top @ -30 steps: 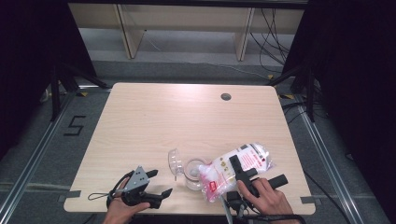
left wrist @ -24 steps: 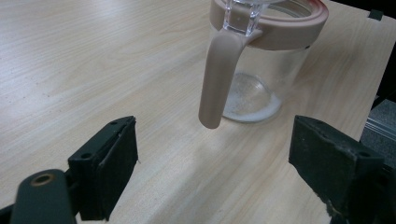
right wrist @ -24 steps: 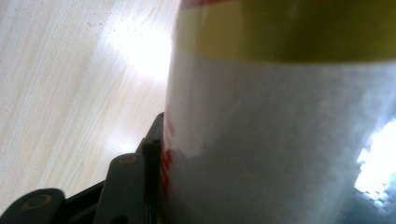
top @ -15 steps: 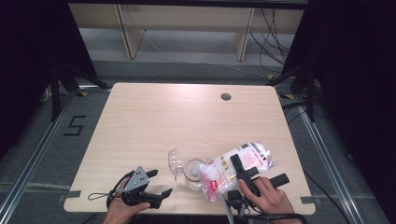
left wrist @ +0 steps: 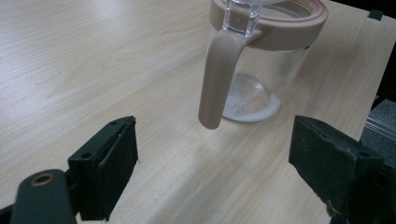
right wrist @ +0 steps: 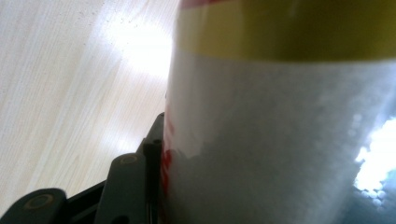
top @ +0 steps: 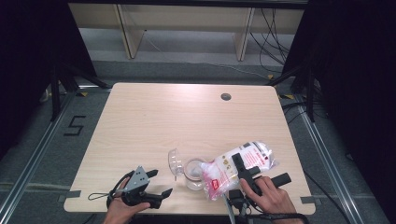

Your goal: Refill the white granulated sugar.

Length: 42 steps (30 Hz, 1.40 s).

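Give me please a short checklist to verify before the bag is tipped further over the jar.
1. Right gripper clamped on the bag: ok, a jaw presses its side in the right gripper view.
2. Jar upright on the table: ok.
3. Jar lid flipped open: ok.
4. Bag mouth over the jar opening: cannot tell.
5. Left gripper steadying the jar: not ok, its jaws stand open, short of the handle.

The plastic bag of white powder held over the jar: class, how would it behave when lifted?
The bag likely sags, since its film looks crumpled around the right gripper. It is probably heavy for its size, bulging with powder. Its glossy film may slip.
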Available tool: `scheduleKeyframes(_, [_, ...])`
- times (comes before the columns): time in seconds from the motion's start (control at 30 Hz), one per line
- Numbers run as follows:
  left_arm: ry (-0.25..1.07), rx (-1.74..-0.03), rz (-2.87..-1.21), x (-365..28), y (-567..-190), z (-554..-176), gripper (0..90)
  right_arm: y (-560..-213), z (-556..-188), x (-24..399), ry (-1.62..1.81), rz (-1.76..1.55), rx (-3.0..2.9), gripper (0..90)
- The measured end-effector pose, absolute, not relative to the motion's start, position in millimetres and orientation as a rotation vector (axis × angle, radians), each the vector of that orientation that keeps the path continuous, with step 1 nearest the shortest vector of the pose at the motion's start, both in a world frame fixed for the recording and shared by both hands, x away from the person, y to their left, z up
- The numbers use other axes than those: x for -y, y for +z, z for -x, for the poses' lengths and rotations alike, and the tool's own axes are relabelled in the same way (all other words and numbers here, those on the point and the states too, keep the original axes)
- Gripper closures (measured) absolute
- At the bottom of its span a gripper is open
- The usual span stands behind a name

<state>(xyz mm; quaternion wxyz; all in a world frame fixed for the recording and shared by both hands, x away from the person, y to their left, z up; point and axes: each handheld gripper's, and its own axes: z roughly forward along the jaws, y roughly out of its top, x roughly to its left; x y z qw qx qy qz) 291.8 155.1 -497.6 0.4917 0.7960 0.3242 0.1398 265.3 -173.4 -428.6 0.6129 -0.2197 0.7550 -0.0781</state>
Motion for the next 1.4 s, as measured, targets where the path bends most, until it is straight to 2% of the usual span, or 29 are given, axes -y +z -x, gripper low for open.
scheduleKeyframes(1.4, [0.337, -0.785, -1.924, -155.0, -497.5, -291.8, 15.2, -419.6, -260.9, 168.8, -0.216, 0.567, -1.721, 53.1])
